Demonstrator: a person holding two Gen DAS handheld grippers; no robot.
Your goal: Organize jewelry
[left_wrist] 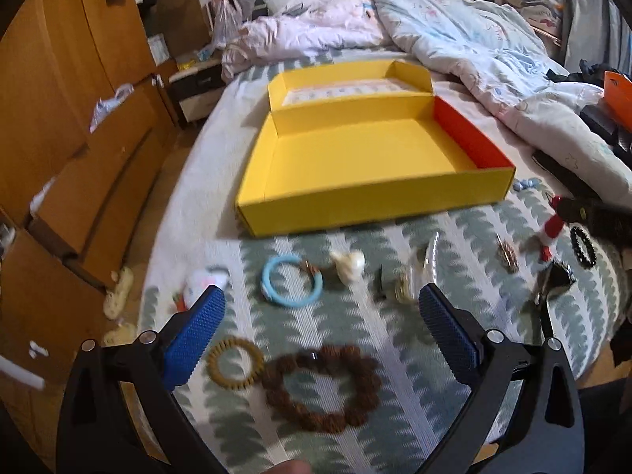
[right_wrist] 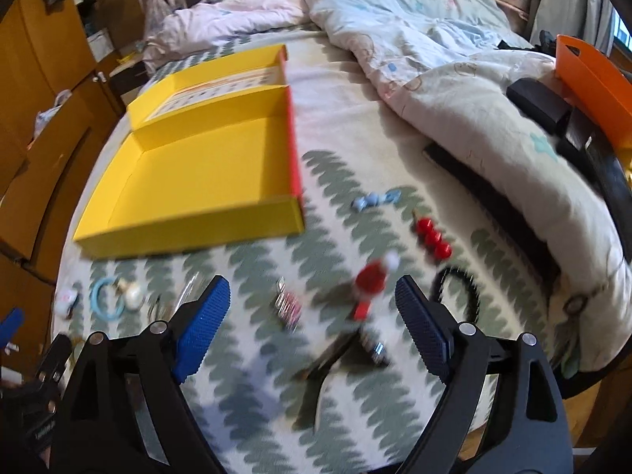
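Bed cover (left_wrist: 466, 391): patterned, spread under both grippers, edges cut off.
Yellow box (left_wrist: 367, 158): open, nothing visible inside, well ahead of both tools.
Left gripper (left_wrist: 322, 308): jaws wide apart, nothing between the pads.
Right gripper (right_wrist: 312, 296): jaws apart, gripping nothing.
Brown bead bracelet (left_wrist: 322, 387): on the cover below the left jaws, blurred.
Blue ring (left_wrist: 291, 281): just ahead of the left gripper.
Red figure (right_wrist: 369, 284): ahead between the right fingers, too smeared to identify.
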